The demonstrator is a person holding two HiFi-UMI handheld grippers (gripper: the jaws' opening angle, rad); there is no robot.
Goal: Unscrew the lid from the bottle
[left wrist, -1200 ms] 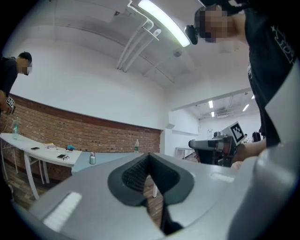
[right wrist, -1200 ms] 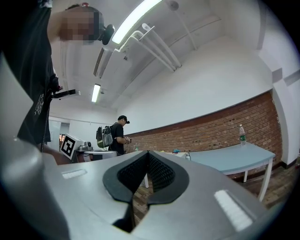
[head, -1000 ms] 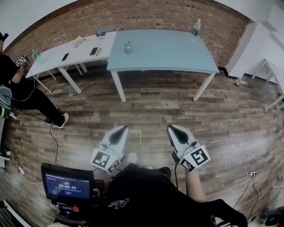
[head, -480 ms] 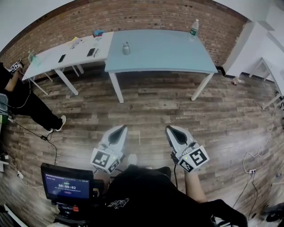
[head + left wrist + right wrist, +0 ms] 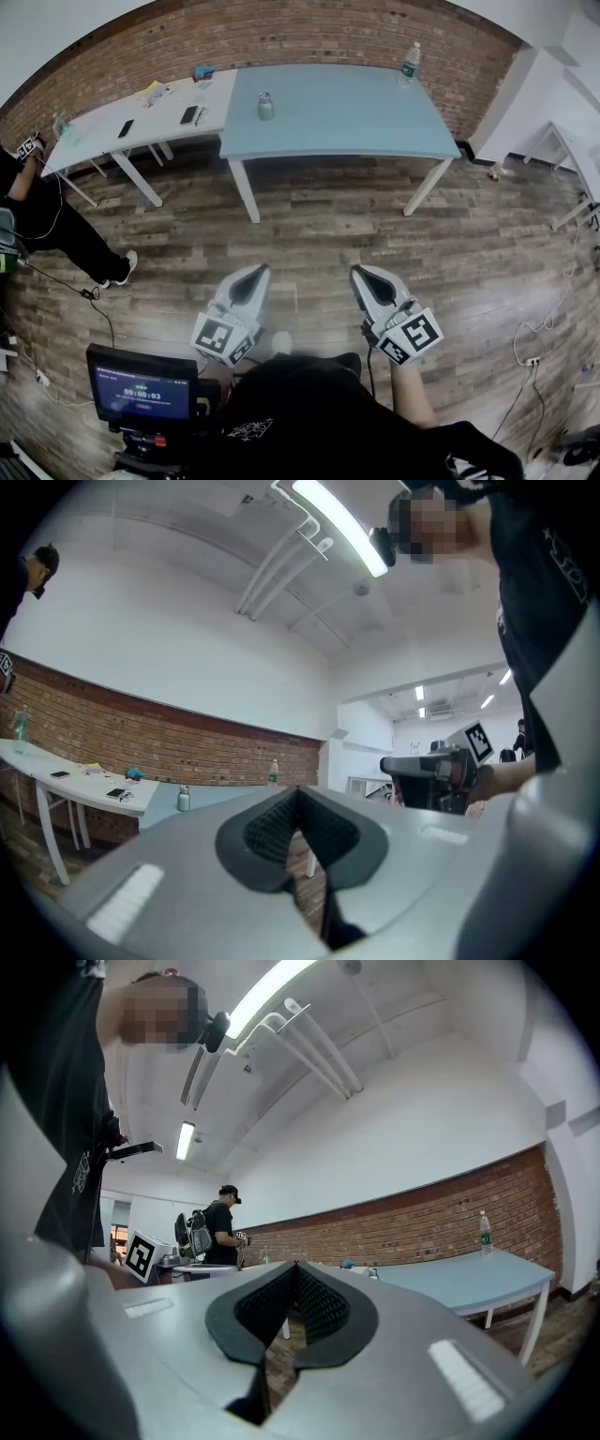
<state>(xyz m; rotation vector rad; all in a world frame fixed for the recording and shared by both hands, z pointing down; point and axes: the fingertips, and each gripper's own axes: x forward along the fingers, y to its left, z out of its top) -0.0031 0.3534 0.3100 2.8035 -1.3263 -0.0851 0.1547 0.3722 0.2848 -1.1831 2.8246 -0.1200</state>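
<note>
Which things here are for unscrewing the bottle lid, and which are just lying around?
For the job: left gripper, right gripper, both shut, empty; small grey bottle or plastic bottle on the blue table, unclear which.
Lying about: phones on the white table, monitor.

A red brick wall (image 5: 309, 33) runs along the far side of the room, white above the brick, and the floor (image 5: 328, 225) is dark wood planking. Before the wall stand a light blue table (image 5: 356, 117) on white legs and, just beside its left end, a white table (image 5: 94, 136). A long fluorescent tube (image 5: 337, 522) lights the white ceiling
</note>
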